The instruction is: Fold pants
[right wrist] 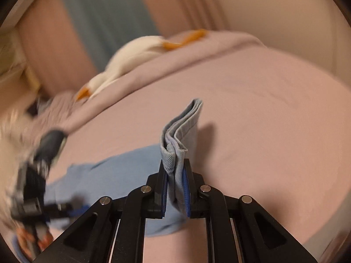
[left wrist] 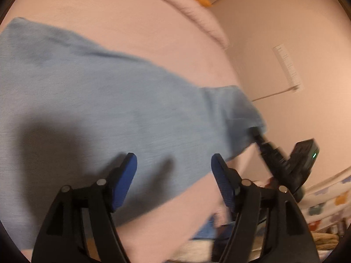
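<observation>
Jaws of right gripper [right wrist: 175, 186] clamped on folded hem of light blue pants [right wrist: 182, 131], hem raised above bed. Left gripper [left wrist: 174, 175] jaws apart, empty, above pants [left wrist: 98, 100]. Pants spread flat on pink sheet [left wrist: 153, 32]. Views motion-blurred.

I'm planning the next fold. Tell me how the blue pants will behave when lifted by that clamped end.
Probably floppy: beyond the right tongs, shut on the hem, the blue pants sag back onto the pink bed sheet. Likely light, since one pinch holds several layers up. Not very slippery, seemingly: the weave looks coarse. The left tongs stand open above the cloth.
</observation>
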### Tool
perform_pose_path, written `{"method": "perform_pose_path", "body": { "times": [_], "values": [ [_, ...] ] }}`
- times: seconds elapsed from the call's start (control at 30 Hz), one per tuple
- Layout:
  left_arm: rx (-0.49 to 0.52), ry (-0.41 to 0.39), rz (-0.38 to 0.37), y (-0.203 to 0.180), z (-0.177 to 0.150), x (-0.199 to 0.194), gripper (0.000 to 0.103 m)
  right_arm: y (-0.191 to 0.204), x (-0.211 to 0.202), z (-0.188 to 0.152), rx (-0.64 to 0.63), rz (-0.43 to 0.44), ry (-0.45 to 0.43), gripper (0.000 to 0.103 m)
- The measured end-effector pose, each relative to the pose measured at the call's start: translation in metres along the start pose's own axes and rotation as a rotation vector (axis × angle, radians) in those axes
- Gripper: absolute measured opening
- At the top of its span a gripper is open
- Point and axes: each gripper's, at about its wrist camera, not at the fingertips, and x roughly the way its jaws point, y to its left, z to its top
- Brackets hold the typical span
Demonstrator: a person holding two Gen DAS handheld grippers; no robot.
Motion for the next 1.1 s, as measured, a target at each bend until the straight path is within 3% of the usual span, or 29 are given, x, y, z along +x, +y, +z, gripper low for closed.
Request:
{"method": "perform_pose_path", "body": {
  "times": [0.1, 0.17, 0.23, 0.5, 0.57, 0.6, 0.67, 0.77, 1.1],
  "values": [
    [-0.048, -0.035, -0.150, -0.010, 0.005, -0.004, 0.073, 0.040, 0.005, -0.006, -0.132, 0.019, 0.004, 0.013],
    [-0.081, -0.058, -0.209, -0.013, 0.009, -0.006, 0.083, 0.062, 0.011, -0.013, -0.201, 0.028, 0.011, 0.013],
    [-0.107, -0.068, -0.257, -0.014, 0.012, -0.005, 0.084, 0.083, 0.017, -0.022, -0.261, 0.033, 0.018, 0.013],
    [-0.228, -0.053, -0.319, 0.009, 0.019, 0.005, 0.079, 0.133, 0.038, -0.046, -0.443, 0.075, 0.083, 0.013],
    [-0.205, -0.064, -0.274, 0.012, 0.020, -0.001, 0.053, 0.141, 0.038, -0.051, -0.484, 0.076, 0.088, 0.013],
    [-0.193, -0.061, -0.252, 0.013, 0.021, -0.002, 0.047, 0.146, 0.039, -0.052, -0.505, 0.070, 0.084, 0.013],
    [-0.166, -0.064, -0.200, 0.018, 0.020, -0.008, 0.017, 0.151, 0.039, -0.052, -0.530, 0.073, 0.078, 0.014],
    [-0.153, -0.093, -0.178, 0.031, 0.017, -0.025, 0.018, 0.159, 0.041, -0.050, -0.543, 0.127, 0.091, 0.014],
    [-0.072, -0.211, -0.004, 0.060, 0.010, -0.090, 0.014, 0.217, 0.055, -0.070, -0.656, 0.249, 0.120, 0.014]
  ]
}}
